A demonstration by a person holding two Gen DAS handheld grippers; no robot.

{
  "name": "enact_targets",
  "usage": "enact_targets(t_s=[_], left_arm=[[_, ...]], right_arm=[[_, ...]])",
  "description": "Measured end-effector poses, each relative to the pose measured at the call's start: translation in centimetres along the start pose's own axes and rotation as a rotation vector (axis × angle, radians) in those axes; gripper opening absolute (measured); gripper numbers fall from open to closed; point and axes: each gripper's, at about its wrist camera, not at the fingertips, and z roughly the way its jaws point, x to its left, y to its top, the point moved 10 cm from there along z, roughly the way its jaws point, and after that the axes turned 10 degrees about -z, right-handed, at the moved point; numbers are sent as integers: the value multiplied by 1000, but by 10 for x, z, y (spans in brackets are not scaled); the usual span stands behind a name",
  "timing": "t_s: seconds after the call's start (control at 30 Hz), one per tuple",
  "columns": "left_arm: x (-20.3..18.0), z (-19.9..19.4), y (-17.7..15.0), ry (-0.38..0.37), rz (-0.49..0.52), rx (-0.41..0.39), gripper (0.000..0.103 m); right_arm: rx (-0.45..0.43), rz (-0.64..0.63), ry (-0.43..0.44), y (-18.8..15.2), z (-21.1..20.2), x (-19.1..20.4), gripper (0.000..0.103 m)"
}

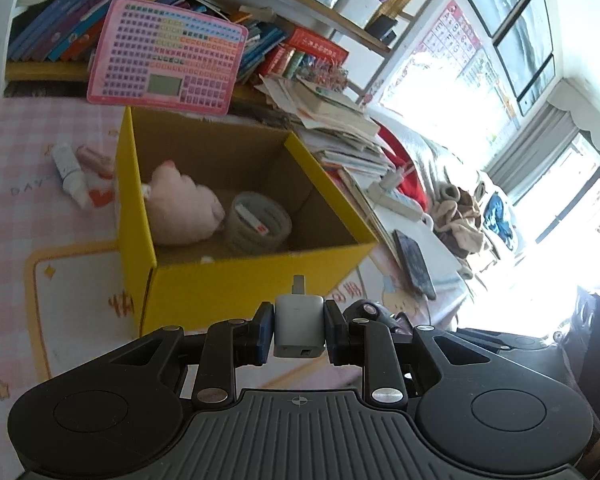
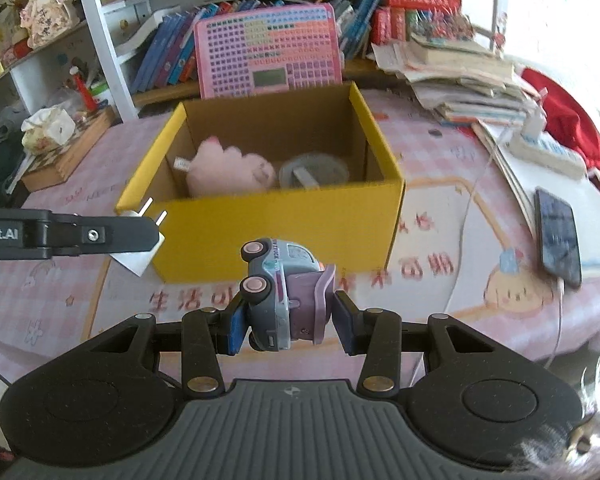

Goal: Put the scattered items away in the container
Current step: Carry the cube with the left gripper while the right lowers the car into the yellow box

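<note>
A yellow cardboard box (image 1: 228,288) (image 2: 284,232) stands open on the pink tablecloth, with a pink plush toy (image 1: 184,208) (image 2: 232,172) and a grey round cup (image 1: 258,222) (image 2: 314,170) inside. My left gripper (image 1: 299,326) is shut on a white plug adapter (image 1: 299,326), just in front of the box's near wall. In the right wrist view that gripper (image 2: 140,236) reaches in from the left with the adapter (image 2: 138,258). My right gripper (image 2: 288,320) is shut on a blue and purple toy car (image 2: 284,292), held on its side short of the box.
Two small tubes (image 1: 74,174) lie on the cloth left of the box. A pink keyboard toy (image 2: 266,52) leans behind it. Stacked books (image 2: 460,84), a power strip (image 2: 548,152) and a phone (image 2: 558,236) crowd the right side. A bookshelf (image 2: 100,40) stands at the back.
</note>
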Motion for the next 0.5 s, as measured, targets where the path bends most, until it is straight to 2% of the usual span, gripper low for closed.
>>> enact_targets(t_s=[0.27,0.5], left_arm=[[-6,17,32,37,22,-53,25],[-5,38,56,100,62,-83,25]], right_arm=[[-95,-53,9,51,7,-26,41],[-136,-98,53,91,30,-37,41]])
